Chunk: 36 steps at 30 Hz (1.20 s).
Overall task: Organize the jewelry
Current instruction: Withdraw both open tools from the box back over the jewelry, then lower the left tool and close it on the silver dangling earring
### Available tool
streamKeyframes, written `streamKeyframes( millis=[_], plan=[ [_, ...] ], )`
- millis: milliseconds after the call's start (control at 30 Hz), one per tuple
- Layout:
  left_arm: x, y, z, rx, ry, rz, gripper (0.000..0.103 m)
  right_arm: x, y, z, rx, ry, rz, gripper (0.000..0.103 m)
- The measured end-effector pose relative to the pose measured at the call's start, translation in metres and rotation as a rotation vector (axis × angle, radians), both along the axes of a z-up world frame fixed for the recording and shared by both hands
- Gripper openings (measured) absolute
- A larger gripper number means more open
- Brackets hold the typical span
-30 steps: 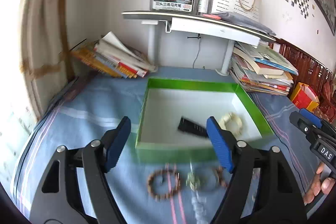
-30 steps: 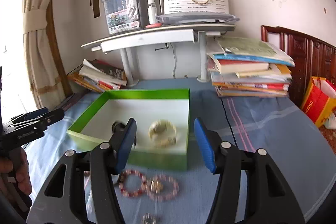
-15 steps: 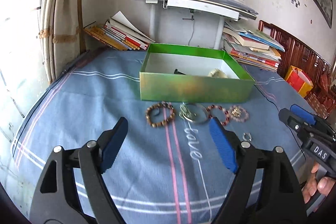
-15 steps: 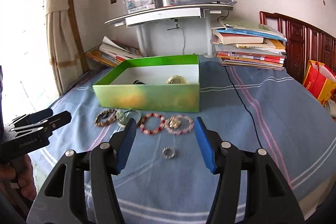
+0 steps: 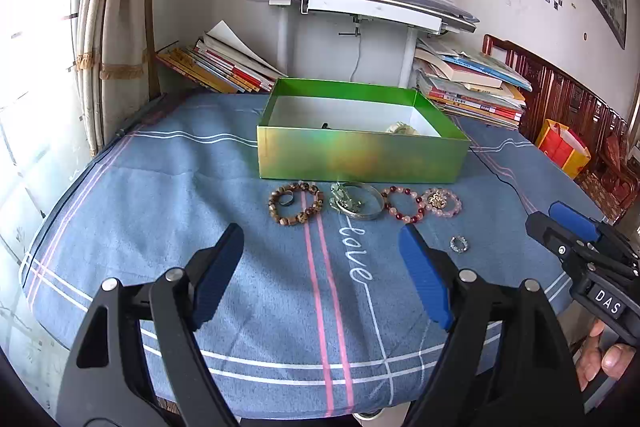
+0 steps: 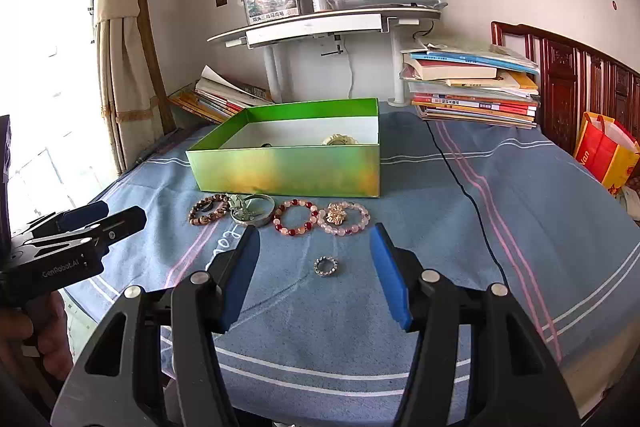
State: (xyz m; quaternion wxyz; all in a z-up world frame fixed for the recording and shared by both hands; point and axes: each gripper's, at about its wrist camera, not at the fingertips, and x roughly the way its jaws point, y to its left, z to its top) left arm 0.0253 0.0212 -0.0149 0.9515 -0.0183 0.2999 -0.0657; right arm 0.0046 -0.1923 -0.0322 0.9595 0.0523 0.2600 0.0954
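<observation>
A green box (image 5: 360, 159) (image 6: 288, 167) stands on the blue cloth, with a cream bracelet (image 5: 400, 127) (image 6: 340, 140) and a black item (image 5: 326, 125) inside. In front of it lie a brown bead bracelet (image 5: 298, 219) (image 6: 196, 221), a silver bangle (image 5: 356, 201) (image 6: 254, 213), a red-and-pink bracelet (image 5: 404, 219) (image 6: 296, 231) and a pink bracelet with a gold flower (image 5: 438, 200) (image 6: 338, 214). A small sparkly ring (image 5: 459, 243) (image 6: 326, 266) lies nearer. My left gripper (image 5: 320, 233) is open, short of the row. My right gripper (image 6: 315, 230) is open just behind the ring, nothing between its fingers.
Book stacks (image 5: 224, 67) (image 6: 472, 95) lie left and right behind the box, under a white shelf (image 5: 360, 3). A black cable (image 6: 472, 199) runs across the cloth to the right. A curtain (image 5: 116, 39) hangs at the left; a red-yellow bag (image 6: 604, 151) is far right.
Both grippers have drawn back and down from over the box; the row of bracelets and the ring now lie ahead of them. In the last half second they barely moved.
</observation>
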Motion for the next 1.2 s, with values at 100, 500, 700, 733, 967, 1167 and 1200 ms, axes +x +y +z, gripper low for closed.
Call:
streamKeyframes(
  millis=[100, 500, 700, 733, 967, 1167, 1200],
  plan=[
    [0.001, -0.001, 0.000, 0.001, 0.004, -0.001, 0.079, 0.001, 0.000, -0.001, 0.001, 0.003, 0.002, 0.057],
    [0.017, -0.005, -0.005, -0.006, 0.029, -0.026, 0.079, 0.008, -0.001, -0.007, -0.001, 0.015, 0.004, 0.057],
    [0.043, -0.014, -0.014, -0.003, 0.065, -0.056, 0.066, 0.020, -0.003, -0.017, 0.003, 0.041, 0.007, 0.057],
    [0.048, -0.017, -0.017, 0.002, 0.073, -0.058, 0.065, 0.022, -0.003, -0.018, 0.004, 0.045, 0.007, 0.057],
    [0.091, -0.027, -0.039, -0.009, 0.147, -0.081, 0.051, 0.043, -0.006, -0.034, 0.008, 0.087, 0.018, 0.057],
    [0.123, -0.032, -0.056, -0.031, 0.202, -0.096, 0.037, 0.061, -0.007, -0.045, 0.014, 0.117, 0.032, 0.057],
    [0.128, -0.034, -0.058, -0.033, 0.211, -0.099, 0.033, 0.063, -0.007, -0.046, 0.013, 0.119, 0.035, 0.057]
  ],
)
